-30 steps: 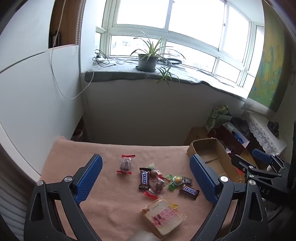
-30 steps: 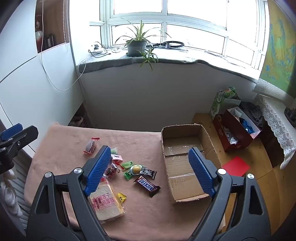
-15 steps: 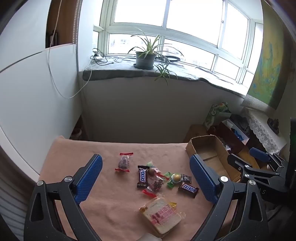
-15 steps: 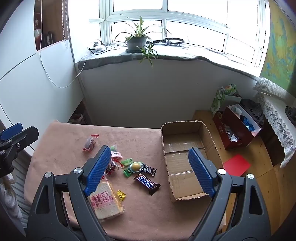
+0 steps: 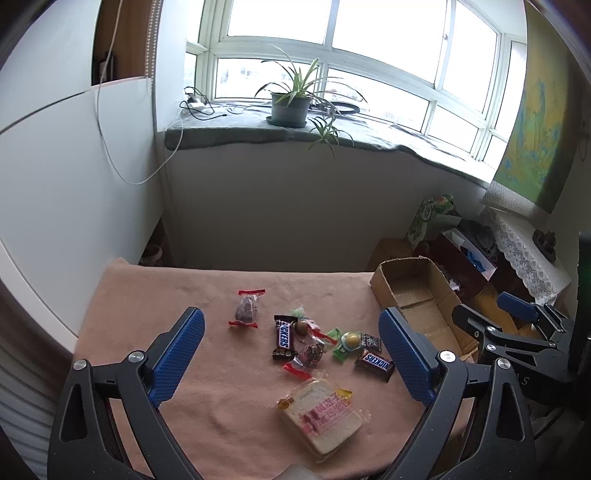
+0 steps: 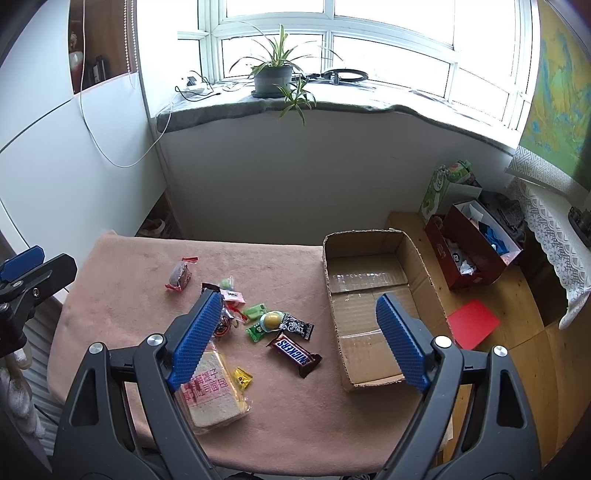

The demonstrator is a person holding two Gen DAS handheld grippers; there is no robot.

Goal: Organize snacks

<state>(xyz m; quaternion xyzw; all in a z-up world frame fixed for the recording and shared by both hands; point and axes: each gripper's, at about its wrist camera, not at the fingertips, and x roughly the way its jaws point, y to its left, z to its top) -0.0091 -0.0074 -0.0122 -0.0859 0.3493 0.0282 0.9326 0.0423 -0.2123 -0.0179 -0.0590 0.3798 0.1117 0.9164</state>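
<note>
Bright daylight pours through the wide window (image 6: 369, 33) across the far wall. A potted plant (image 6: 273, 72) stands on the grey sill (image 6: 332, 107), beside a tangle of cables (image 5: 199, 105). White walls (image 6: 258, 184) close in below. To the right, a painting (image 6: 561, 96) hangs above a lace cloth (image 6: 550, 229), with a dark red box (image 6: 476, 254) on the wooden floor (image 6: 517, 302).
</note>
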